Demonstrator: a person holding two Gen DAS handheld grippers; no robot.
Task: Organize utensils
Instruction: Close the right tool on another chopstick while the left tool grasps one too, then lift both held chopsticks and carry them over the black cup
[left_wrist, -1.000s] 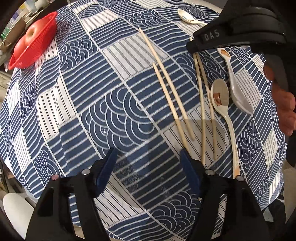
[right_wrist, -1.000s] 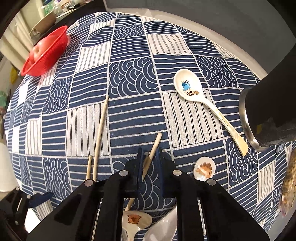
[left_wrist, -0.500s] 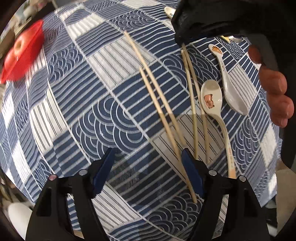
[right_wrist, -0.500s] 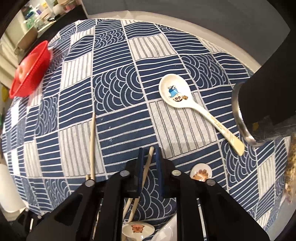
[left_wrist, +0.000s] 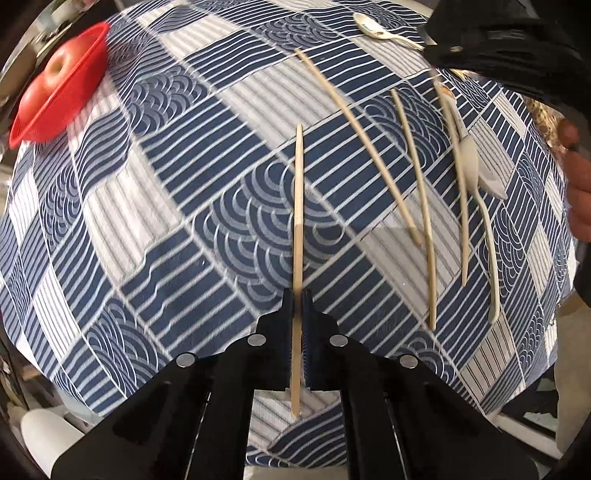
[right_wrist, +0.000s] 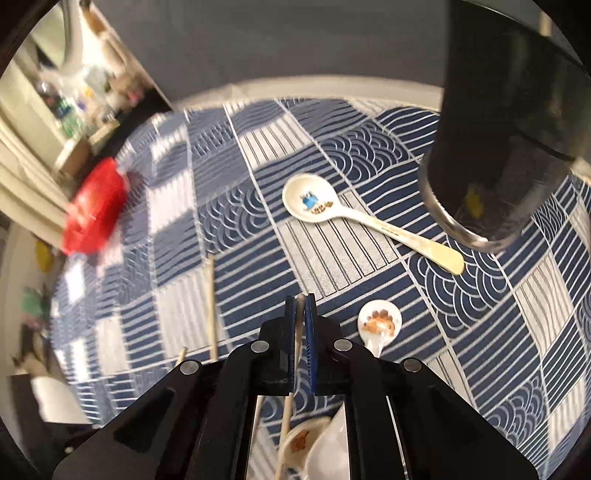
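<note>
The left tool (left_wrist: 298, 295), gaping a moment ago over bare cloth, has just snapped closed on one chopstick (left_wrist: 298, 206) — it now sticks out ahead between the pads. The right tool (right_wrist: 300, 301) has pinched tighter on its own chopstick (right_wrist: 298, 321) and has tilted up, so the blue-print spoon (right_wrist: 354, 218) on the worktop (right_wrist: 369, 258) and the dark cup (right_wrist: 498, 158) loom nearer.

Two fisheye wrist views over one patterned tablecloth (left_wrist: 155, 206): the left looks almost straight down from close above — its own fingers fill the bottom edge. The right tilts forward, taking in the cloth's far rim and the wall beyond. Both share the red basket (left_wrist: 59, 88) (right_wrist: 94, 208) at upper left — and the decorated spoon (right_wrist: 332, 212) (left_wrist: 384, 31).
</note>
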